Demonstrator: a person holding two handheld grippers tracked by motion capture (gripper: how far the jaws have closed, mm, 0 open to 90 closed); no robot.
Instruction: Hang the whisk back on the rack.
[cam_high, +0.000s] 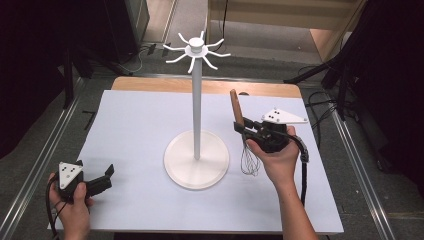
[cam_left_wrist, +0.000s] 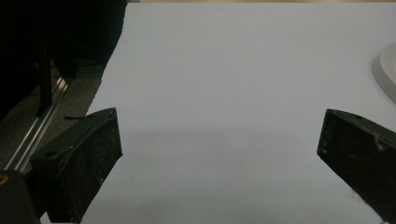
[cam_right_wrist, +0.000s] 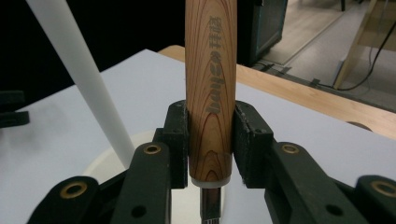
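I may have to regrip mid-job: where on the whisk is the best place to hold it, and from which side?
Grip the whisk on the lower end of its wooden handle, just above the metal collar, where the right gripper clamps it. The handle is a straight, round, rigid shaft standing upright, so come in level from the side, one pad on each flank. The wire loops below would flex.
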